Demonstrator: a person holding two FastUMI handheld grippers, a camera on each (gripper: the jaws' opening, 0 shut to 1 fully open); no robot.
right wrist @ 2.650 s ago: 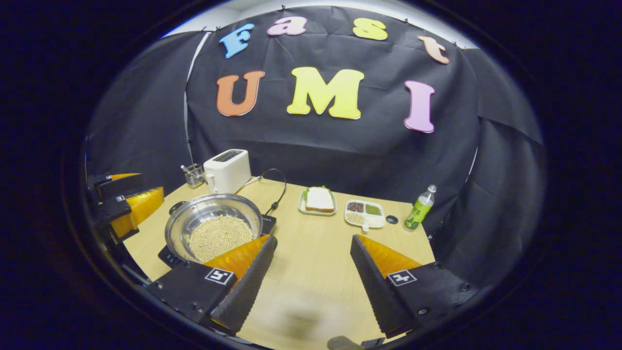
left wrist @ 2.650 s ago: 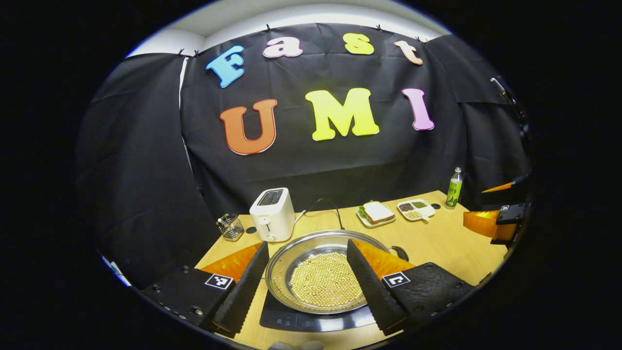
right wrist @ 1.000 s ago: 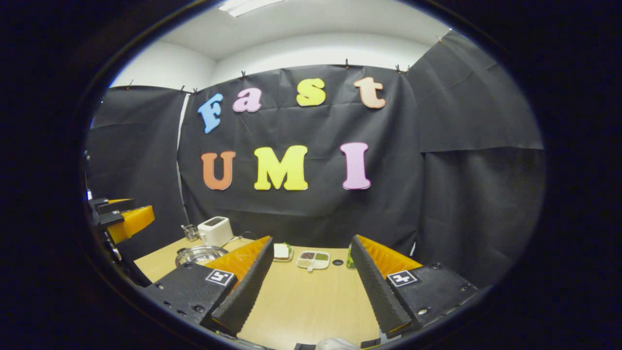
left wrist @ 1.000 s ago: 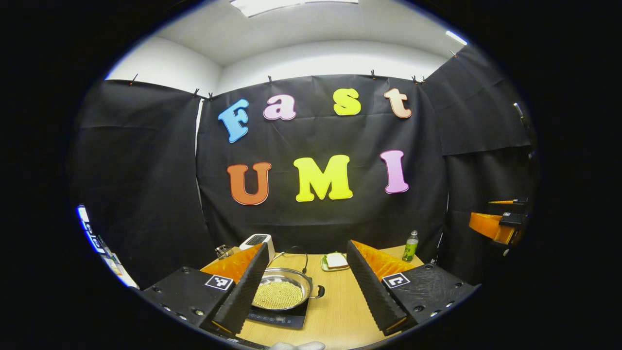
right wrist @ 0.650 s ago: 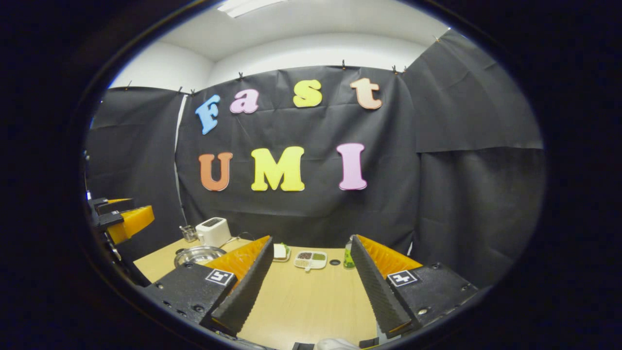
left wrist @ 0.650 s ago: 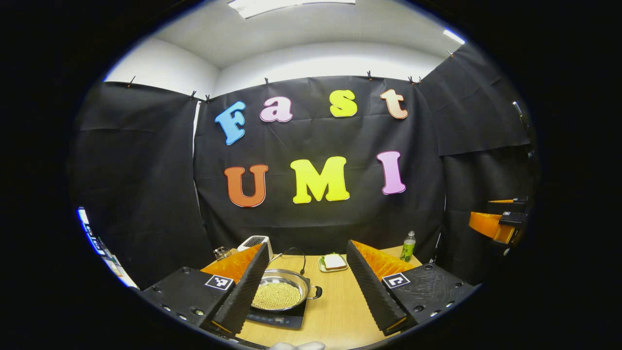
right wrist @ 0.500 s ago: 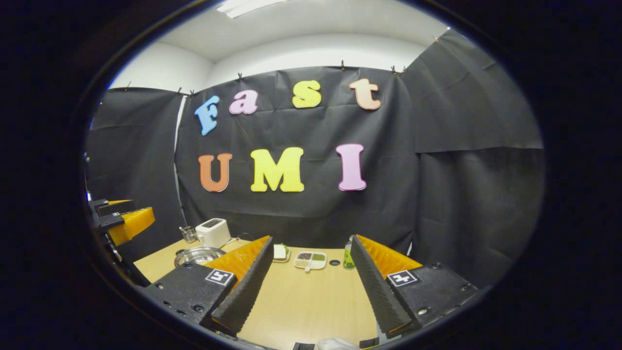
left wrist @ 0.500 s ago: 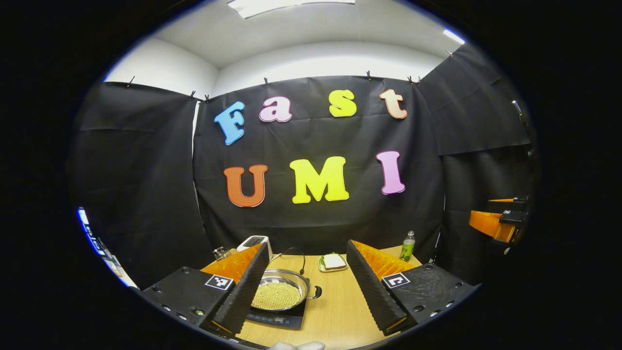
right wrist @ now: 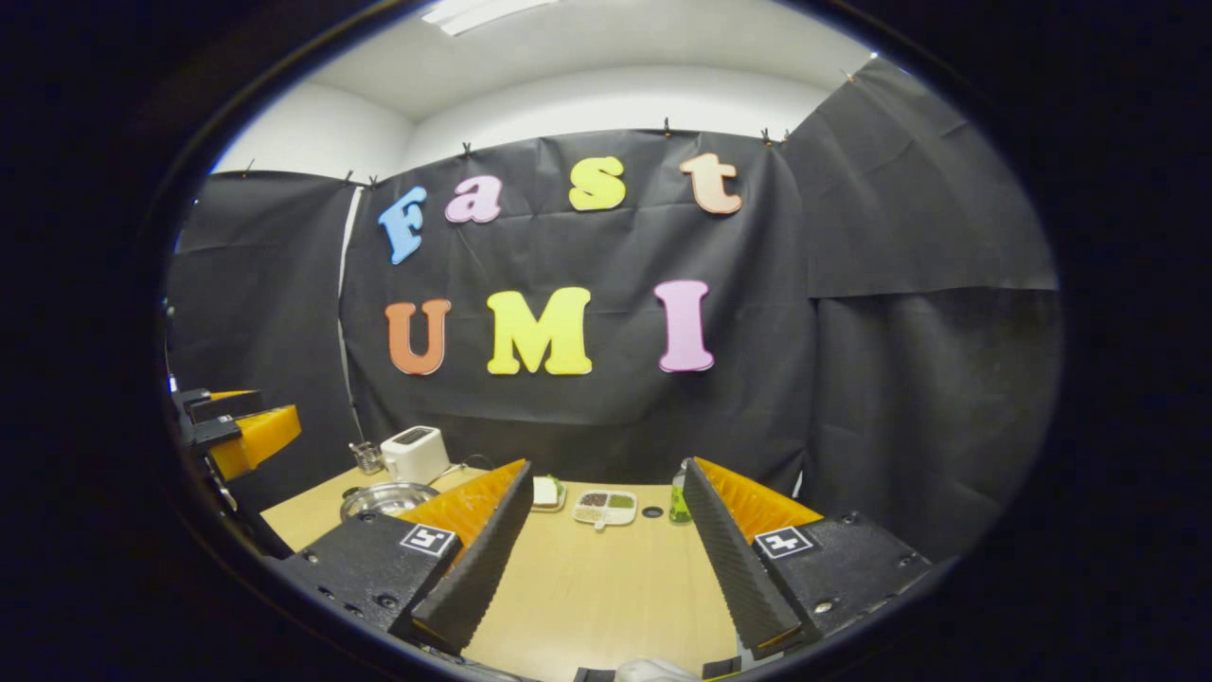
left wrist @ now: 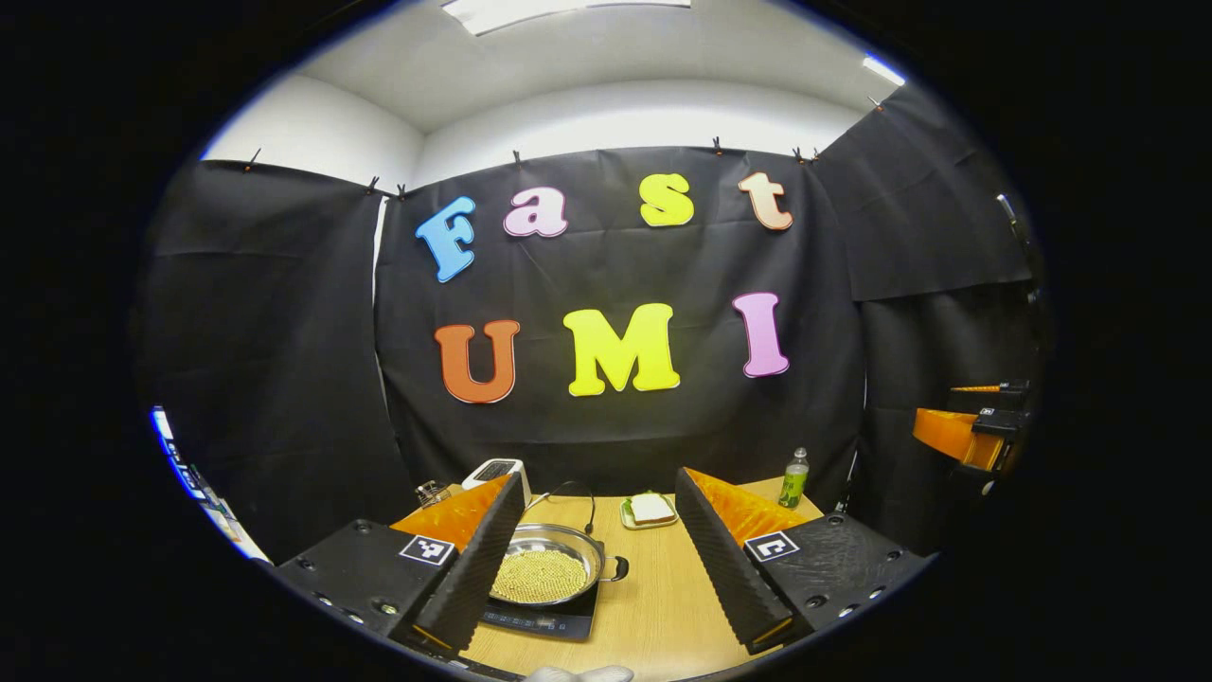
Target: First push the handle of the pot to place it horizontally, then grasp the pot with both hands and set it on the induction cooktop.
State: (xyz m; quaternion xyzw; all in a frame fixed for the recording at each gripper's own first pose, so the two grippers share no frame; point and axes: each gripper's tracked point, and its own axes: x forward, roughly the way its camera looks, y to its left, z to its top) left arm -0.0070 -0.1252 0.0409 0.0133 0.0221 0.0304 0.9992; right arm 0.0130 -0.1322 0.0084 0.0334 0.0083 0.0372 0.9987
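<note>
From where I sit, the job looks finished. In the left gripper view the pot [left wrist: 547, 571], its bottom covered with small pale beans, sits on the induction cooktop [left wrist: 542, 620] toward the left edge of the worktop [left wrist: 653, 606], and one side handle [left wrist: 617, 568] sticks out level to the right; the other handle is hidden behind my near finger. I judge both steps done: handle laid flat, pot set on the cooker.

My left gripper [left wrist: 597, 545] is held back from the near edge of the worktop, well apart from the pot, its jaws spread wide with nothing between them. My right gripper [right wrist: 604, 535] hangs over the near edge too, jaws likewise spread and empty, with bare wood ahead of it.

At the far edge stand a toaster [right wrist: 413, 453], a plate with a sandwich [left wrist: 650, 510], a divided dish [right wrist: 606, 506] and a green bottle [left wrist: 793, 478], all clear of the pot. I see nothing left but to rest the grippers.
</note>
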